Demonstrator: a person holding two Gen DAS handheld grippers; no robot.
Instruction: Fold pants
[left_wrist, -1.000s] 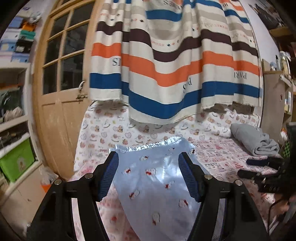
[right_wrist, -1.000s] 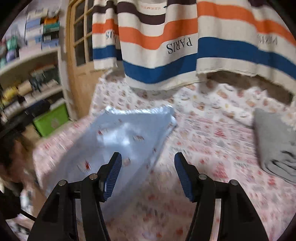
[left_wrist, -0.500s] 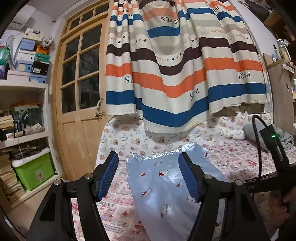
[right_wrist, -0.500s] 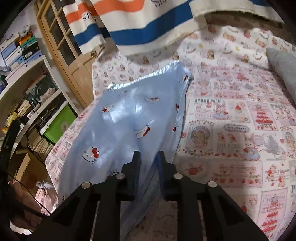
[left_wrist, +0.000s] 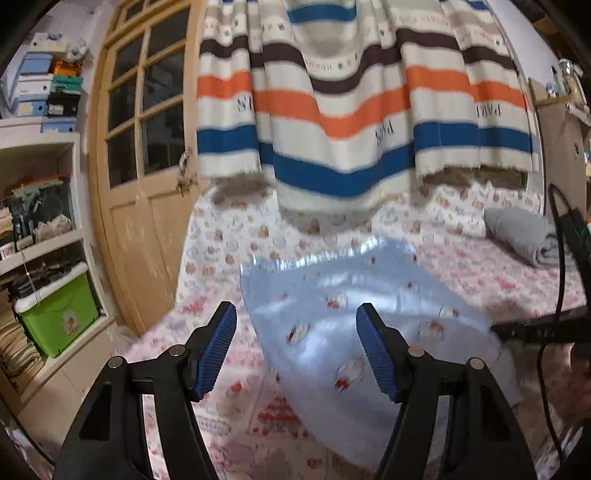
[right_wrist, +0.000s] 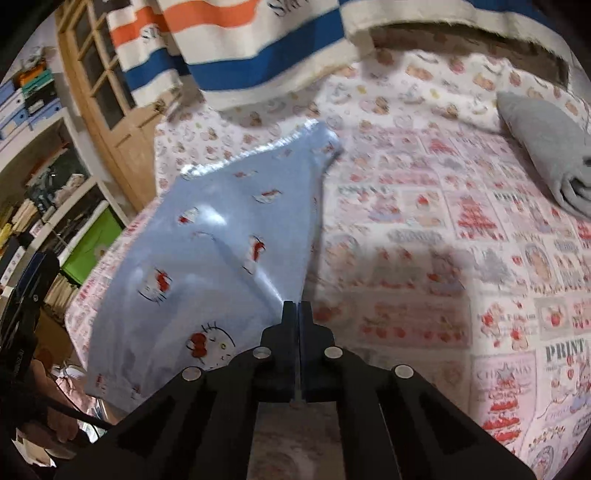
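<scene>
Right wrist view shows the right tongs clamped on the pants' near edge – apparently to lift it off the bed for folding – while the left tongs hover apart above them.

The left gripper is held nearly level, its blue-padded jaws standing wide apart with nothing pressed between them. The right gripper tilts steeply downward, jaws pinched fully together.

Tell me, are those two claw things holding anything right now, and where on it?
The right gripper pinches the blue pants at their near side edge. The left gripper is open, holding nothing.
</scene>
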